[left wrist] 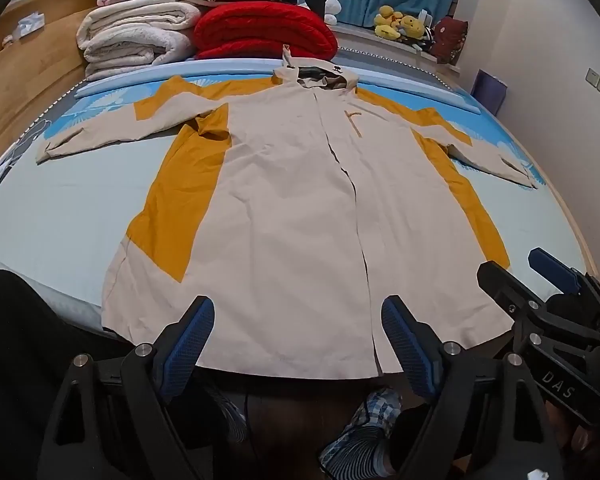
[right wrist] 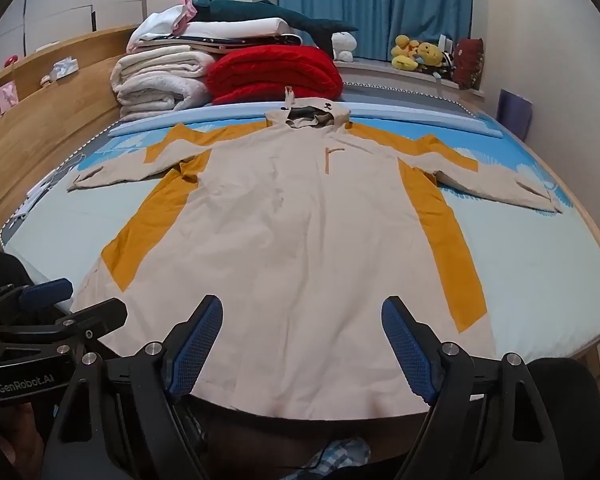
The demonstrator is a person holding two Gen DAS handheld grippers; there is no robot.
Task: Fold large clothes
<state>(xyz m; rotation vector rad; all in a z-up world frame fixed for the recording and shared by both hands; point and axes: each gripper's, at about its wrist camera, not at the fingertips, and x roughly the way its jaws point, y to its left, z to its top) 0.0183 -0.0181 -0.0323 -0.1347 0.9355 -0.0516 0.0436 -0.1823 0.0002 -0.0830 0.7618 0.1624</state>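
Left hand-held gripper (left wrist: 298, 344) and right hand-held gripper (right wrist: 302, 344) gape wide, tilted downward.

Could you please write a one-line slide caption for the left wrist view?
Open left gripper poised above the hem of a cream-and-mustard hooded coat spread flat on a bed.

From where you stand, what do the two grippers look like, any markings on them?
Both are black angular frames with silver bolts and blue mesh-textured finger pads. The left gripper bears white "GenRobot.AI" lettering on its body, read in the right wrist view. The right gripper shows "DAS" in the left wrist view. No cables are visible on either.
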